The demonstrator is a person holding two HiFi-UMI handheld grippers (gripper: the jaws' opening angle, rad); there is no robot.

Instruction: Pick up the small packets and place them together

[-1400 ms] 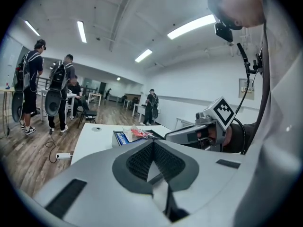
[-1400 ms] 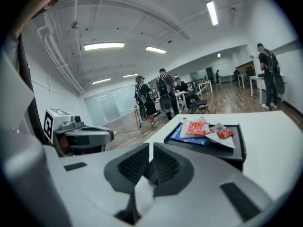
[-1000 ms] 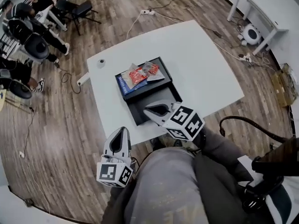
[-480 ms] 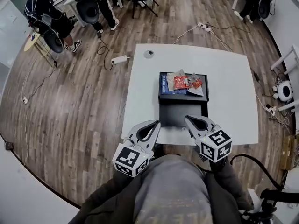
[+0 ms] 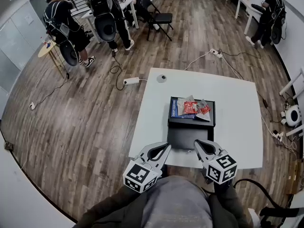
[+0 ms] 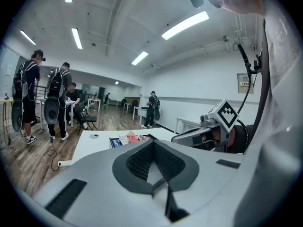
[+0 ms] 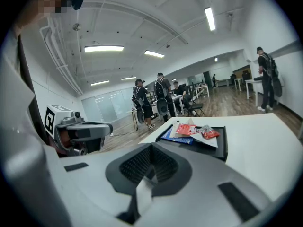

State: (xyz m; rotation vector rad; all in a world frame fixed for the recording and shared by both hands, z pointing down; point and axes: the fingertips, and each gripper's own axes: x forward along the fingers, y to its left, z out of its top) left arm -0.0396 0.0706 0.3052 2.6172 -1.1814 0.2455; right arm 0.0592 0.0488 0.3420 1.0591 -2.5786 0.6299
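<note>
White table (image 5: 232,122) carries two black trays set edge to edge near its middle: a far tray (image 5: 211,122) and a near tray (image 5: 185,137), which lies close to the table's near edge. All the packets lie in the far tray. Two are red, red packet (image 5: 190,108) and red-and-clear packet (image 5: 204,109), side by side. One pale packet (image 5: 183,102) lies at their left, over one blue pack (image 5: 175,110). One small round thing (image 5: 162,78) sits by the far left corner.

Two grippers hang over the near edge, tilted slightly down and pointing at the trays, well apart from the packets. Left gripper (image 5: 162,148) has its jaws together, empty. Right gripper (image 5: 198,144) is likewise closed on nothing.
</note>
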